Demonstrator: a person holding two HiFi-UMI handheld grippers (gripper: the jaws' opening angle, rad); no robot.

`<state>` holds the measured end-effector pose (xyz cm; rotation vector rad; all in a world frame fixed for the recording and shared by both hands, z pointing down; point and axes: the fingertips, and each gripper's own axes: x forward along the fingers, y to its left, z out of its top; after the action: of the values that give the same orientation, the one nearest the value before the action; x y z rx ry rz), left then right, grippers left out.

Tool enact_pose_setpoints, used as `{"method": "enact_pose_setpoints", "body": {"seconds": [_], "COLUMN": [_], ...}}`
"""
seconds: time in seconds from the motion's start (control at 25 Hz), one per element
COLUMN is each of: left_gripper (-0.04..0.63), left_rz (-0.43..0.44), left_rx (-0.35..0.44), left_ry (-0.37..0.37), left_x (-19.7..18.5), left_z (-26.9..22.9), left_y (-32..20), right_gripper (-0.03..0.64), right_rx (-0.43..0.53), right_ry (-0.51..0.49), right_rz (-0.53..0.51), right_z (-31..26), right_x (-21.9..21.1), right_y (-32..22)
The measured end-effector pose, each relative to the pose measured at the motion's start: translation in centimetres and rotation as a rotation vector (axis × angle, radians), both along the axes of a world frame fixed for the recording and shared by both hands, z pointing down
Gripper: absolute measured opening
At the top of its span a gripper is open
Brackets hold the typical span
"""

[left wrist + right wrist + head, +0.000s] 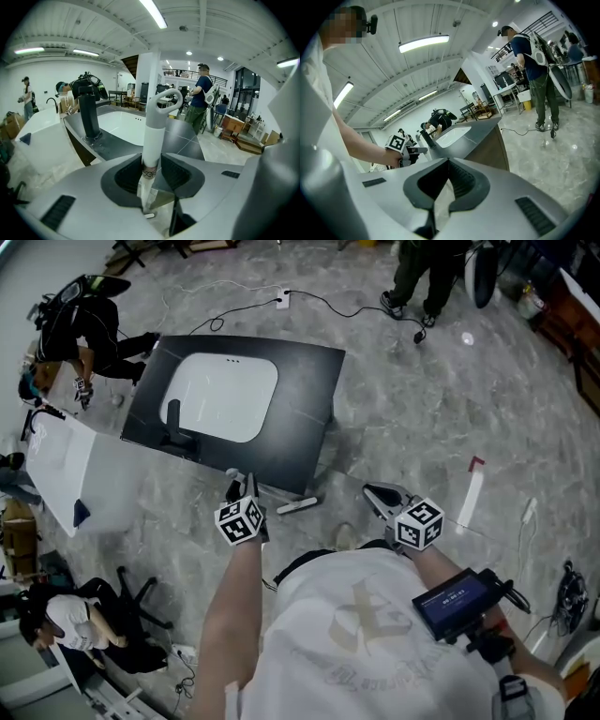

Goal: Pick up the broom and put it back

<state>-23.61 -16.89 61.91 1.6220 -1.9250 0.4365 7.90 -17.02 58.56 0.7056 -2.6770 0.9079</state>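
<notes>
The broom's white handle (153,131) stands upright between my left gripper's pads, its hanging loop (169,96) at the top. My left gripper (153,158) is shut on this handle beside the black counter (185,136). In the head view the left gripper (246,487) is at the counter's near edge (300,486), and the handle is mostly hidden there. My right gripper (378,492) hovers over the floor to the right, shut and holding nothing. In the right gripper view its tips (448,162) meet, facing the counter (483,132) and the left gripper's marker cube (396,142).
The counter holds a white basin (221,396) and a black faucet (174,422). A small white piece (296,506) and a white strip (468,495) lie on the floor. People stand at the top (418,276), left (82,332) and bottom left (67,620). A white panel (64,465) stands at the left.
</notes>
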Motion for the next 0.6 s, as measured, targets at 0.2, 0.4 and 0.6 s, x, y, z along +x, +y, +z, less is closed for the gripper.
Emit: {"method": "enact_pose_setpoints", "body": {"seconds": [0.2, 0.4, 0.6], "left_gripper": [0.112, 0.109, 0.108], "left_rz": [0.015, 0.051, 0.069], "left_rx": [-0.002, -0.014, -0.003], "left_ry": [-0.018, -0.027, -0.027], "left_x": [-0.1, 0.6, 0.4], "left_z": [-0.2, -0.8, -1.5], "left_y": [0.6, 2.0, 3.9], "right_gripper": [0.018, 0.018, 0.017], "right_rx": [-0.007, -0.008, -0.002], "right_ry": [-0.001, -0.005, -0.012], "right_rz": [-0.008, -0.036, -0.066], "right_z": [0.1, -0.3, -0.5], "right_x": [-0.1, -0.8, -2.6], "right_y": [0.2, 0.5, 0.9]}}
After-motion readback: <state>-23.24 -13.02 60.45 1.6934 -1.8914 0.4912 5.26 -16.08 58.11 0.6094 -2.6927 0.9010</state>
